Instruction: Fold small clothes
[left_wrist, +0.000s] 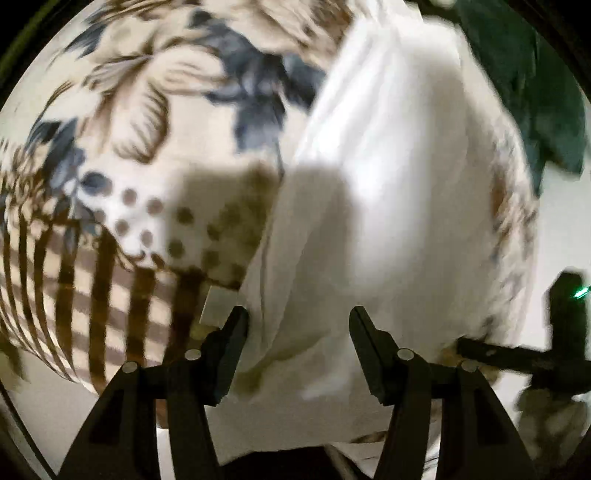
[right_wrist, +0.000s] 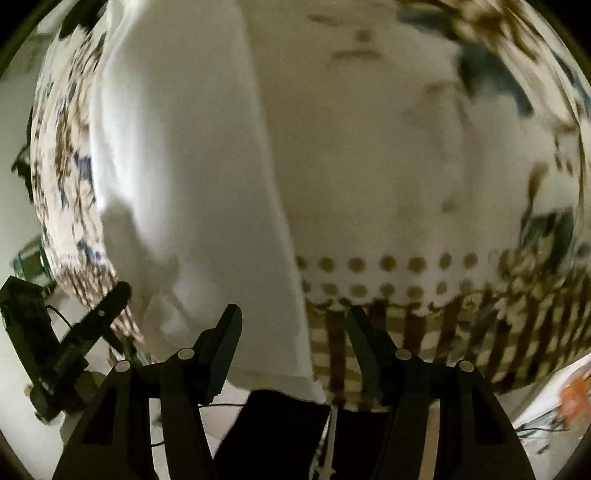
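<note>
With both grippers spread empty, the white garment awaits pinching at six o'clock.

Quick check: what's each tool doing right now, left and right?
Left tool: open, holding nothing, white cloth ahead.
Right tool: open, holding nothing.

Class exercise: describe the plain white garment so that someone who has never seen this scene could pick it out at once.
Start from the large cream patterned cloth with blue leaves, brown dots and brown stripes that fills both views. Lying on it is the plain white fabric garment, a long smooth panel. It alone carries no print, unlike the dark green cloth beyond it.
</note>
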